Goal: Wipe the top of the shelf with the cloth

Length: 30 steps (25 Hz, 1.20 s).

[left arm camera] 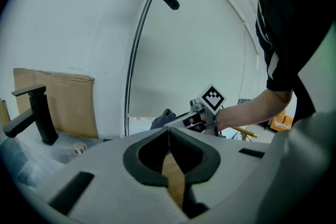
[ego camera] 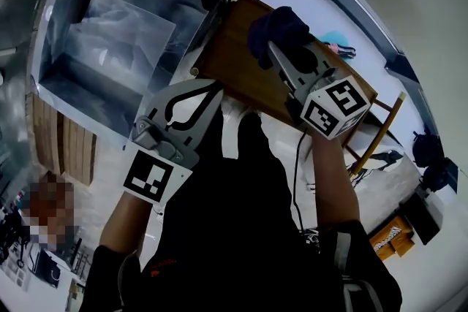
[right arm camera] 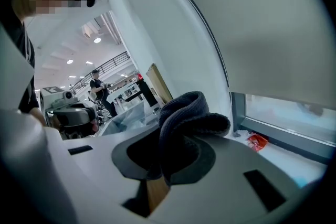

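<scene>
Your right hand-held gripper is clamping its jaws on the dark knit cloth. The right gripper view is showing the cloth bunching up between and over the jaw pads. The cloth is sitting at the tip of that gripper, over the far part of the wooden shelf top. I can't tell whether it's pressing on the wood or hanging just above it.

Bare wood is lying nearer to you than the cloth and out to both sides. The top's long side looks to be running left to right across you, so the stroke probably goes along that line, dragging the cloth back and sideways. The right arm is the one over the shelf.

Your left hand-held gripper is pointing at the shelf's near-left corner with its jaws together and nothing in them, and it's well apart from the cloth. Past it on the left there's a sink with a black faucet.
</scene>
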Each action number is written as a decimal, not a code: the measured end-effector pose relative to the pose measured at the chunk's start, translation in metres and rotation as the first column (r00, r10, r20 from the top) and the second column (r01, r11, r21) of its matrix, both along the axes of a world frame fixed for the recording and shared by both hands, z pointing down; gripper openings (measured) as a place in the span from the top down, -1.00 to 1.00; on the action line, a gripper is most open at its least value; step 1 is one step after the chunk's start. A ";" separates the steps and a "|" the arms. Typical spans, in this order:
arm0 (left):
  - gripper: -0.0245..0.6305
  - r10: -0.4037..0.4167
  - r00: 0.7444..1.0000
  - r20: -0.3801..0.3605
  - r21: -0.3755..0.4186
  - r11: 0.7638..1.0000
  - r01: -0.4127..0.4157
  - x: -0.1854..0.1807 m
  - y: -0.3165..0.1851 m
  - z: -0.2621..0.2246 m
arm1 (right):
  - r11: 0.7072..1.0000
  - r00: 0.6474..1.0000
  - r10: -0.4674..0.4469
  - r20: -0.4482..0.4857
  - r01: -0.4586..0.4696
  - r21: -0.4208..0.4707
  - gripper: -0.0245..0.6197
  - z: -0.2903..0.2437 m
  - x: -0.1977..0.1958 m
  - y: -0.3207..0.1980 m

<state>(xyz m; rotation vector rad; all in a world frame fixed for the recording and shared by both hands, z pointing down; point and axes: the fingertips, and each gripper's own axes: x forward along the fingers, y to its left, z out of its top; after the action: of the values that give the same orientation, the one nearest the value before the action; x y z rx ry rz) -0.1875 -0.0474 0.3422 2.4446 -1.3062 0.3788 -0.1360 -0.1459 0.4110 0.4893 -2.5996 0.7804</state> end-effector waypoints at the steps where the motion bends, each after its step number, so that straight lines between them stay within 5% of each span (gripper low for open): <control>1: 0.86 -0.004 1.000 -0.003 -0.003 1.000 0.004 -0.001 -0.001 0.002 | 1.000 1.000 0.001 -0.004 -0.001 -0.005 0.78 0.006 -0.004 -0.003; 12: 0.86 -0.030 0.999 -0.035 -0.042 0.999 0.029 -0.010 -0.007 0.014 | 0.997 0.997 -0.040 -0.071 0.036 -0.067 0.78 0.079 -0.041 -0.016; 30: 0.86 -0.035 0.996 -0.077 -0.105 0.994 0.026 0.005 -0.010 0.042 | 0.990 0.979 0.034 -0.200 -0.061 -0.129 0.78 0.187 -0.031 -0.036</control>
<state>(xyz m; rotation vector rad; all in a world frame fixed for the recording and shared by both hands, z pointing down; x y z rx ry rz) -0.1820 -0.0574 0.3840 2.3274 -1.2580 0.3309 -0.1675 -0.1818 0.5978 0.5606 -2.3427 0.8698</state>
